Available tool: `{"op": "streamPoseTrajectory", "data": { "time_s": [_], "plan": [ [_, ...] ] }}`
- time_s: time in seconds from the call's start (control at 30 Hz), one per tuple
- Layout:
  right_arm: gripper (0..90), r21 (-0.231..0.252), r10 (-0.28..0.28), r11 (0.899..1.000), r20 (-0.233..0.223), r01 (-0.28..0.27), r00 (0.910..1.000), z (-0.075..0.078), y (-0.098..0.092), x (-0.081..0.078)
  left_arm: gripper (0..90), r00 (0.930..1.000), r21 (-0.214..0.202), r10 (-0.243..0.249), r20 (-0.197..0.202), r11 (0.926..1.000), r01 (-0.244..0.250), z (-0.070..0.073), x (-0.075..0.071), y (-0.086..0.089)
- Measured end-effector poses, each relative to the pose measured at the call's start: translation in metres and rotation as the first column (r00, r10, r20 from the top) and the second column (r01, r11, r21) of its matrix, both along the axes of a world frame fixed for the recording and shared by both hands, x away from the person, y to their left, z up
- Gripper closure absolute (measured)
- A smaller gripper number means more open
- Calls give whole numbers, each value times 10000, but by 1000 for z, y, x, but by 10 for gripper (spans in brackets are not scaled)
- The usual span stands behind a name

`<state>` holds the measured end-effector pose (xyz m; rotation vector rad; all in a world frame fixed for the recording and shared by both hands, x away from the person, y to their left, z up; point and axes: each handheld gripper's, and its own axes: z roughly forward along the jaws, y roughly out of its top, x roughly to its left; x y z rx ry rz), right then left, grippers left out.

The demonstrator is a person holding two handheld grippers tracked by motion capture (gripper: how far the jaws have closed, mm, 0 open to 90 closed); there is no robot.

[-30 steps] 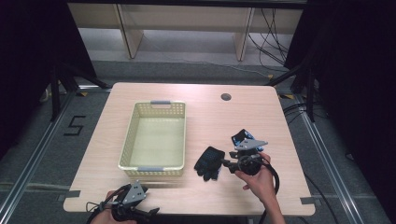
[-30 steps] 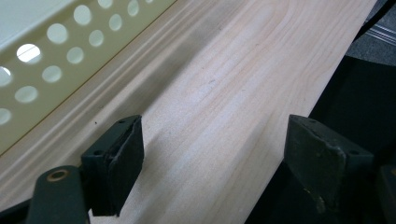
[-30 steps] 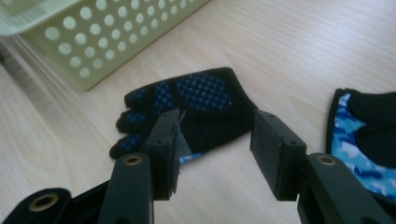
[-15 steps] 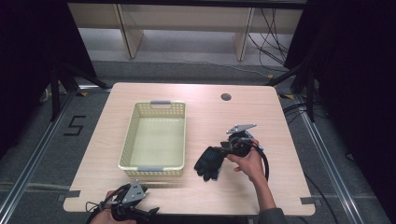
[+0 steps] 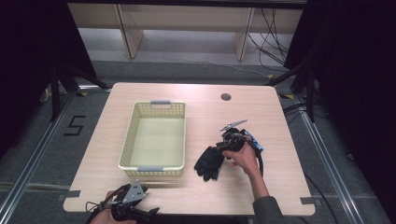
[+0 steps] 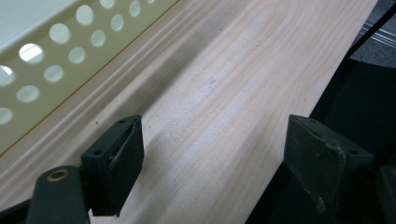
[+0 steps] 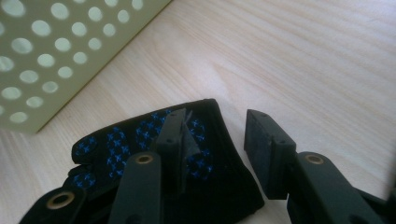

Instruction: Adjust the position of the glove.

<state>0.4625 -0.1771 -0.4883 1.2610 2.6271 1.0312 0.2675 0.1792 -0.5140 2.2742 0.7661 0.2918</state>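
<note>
A black glove (image 5: 209, 161) with blue dots on its palm (image 7: 122, 143) lies on the wooden table (image 5: 205, 116), just right of the pale yellow perforated basket (image 5: 126, 140). My right gripper (image 5: 221, 150) is down over the glove's right end. Its jaws have just been closing and stand apart, so it is open (image 7: 217, 140): the left jaw rests over the fabric, the right one sits past the cuff edge, and part of the cuff lies between them unpinched. Low at the table's front edge, my left gripper (image 5: 147, 212) is open (image 6: 212, 154) over bare wood beside the basket wall (image 6: 42, 70).
The basket (image 7: 46, 56) is empty inside. A dark round cable hole (image 5: 226, 97) sits near the table's far edge. The front edge drops off right beside my left gripper's right jaw. Shelving and cables stand beyond the table.
My right gripper has moved left and down onto the glove's right end, and its jaws have narrowed. The left gripper, glove and basket have stayed put.
</note>
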Motion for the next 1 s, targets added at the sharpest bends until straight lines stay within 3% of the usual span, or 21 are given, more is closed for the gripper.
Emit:
{"op": "streamPoseTrajectory", "data": {
  "time_s": [0.13,0.17,0.2,0.23,0.3,0.4,0.47,0.5,0.53,0.6,0.63,0.67,0.73,0.77,0.8,0.83,0.87,0.93,1.0],
  "plan": [
    [646,-254,150,9996,-219,-155,9996,-4,-1,2,197,10000,23,19,44,10000,-19,0,0,0],
    [661,-233,17,9997,-450,-28,9990,-4,0,0,197,10000,16,34,29,10000,-34,0,0,0],
    [724,-364,95,9993,-583,-116,9983,-5,-1,0,197,10000,-5,-1,3,10000,1,0,0,0],
    [771,-373,173,9991,-231,-181,9996,-5,-1,0,197,10000,-11,5,12,10000,-5,0,0,0],
    [869,-402,232,9989,-458,-250,9987,-3,-1,-2,197,10000,1,0,21,10000,0,0,0,0],
    [890,-169,488,9986,-670,-500,9966,-2,-2,-6,197,10000,14,21,62,10000,-22,0,0,0],
    [892,-298,356,9989,-466,-370,9983,-1,-2,-7,197,10000,25,19,61,10000,-20,0,0,1],
    [893,-19,616,9981,-215,-616,9979,0,-4,-7,198,10000,14,-46,-45,10000,46,1,1,1],
    [893,268,666,9975,-276,-659,9974,2,-5,-10,198,10000,62,14,22,10000,-14,1,1,1],
    [894,360,568,9977,-54,-566,9984,8,-7,-16,198,10000,-25,10,40,10000,-10,0,0,0],
    [895,651,619,9960,-218,-604,9978,17,-8,-24,199,10000,2,3,13,10000,-3,0,0,0],
    [895,651,619,9960,-218,-604,9978,17,-8,-24,199,10000,2,3,13,10000,-3,0,0,0],
    [896,1160,597,9912,410,-641,9974,34,-14,-35,199,10000,-20,7,2,10000,-7,0,0,0],
    [896,1160,597,9912,410,-641,9974,34,-14,-35,199,10000,-10,6,4,10000,-6,0,0,0],
    [897,1665,628,9835,518,-707,9967,45,-16,-45,199,10000,10,32,5,10000,-32,0,0,0],
    [897,1756,412,9833,440,-483,9982,52,-16,-52,199,10000,5,40,13,10000,-40,0,0,0],
    [897,1735,453,9832,734,-575,9963,57,-17,-56,199,10000,61,29,-13,10000,-29,1,1,0],
    [897,1893,325,9809,676,-448,9972,63,-17,-63,199,10000,28,27,7,10000,-27,0,1,0],
    [898,2180,309,9744,1123,-550,9932,72,-17,-73,199,10000,2,31,9,10000,-31,0,0,0]
  ]
}}
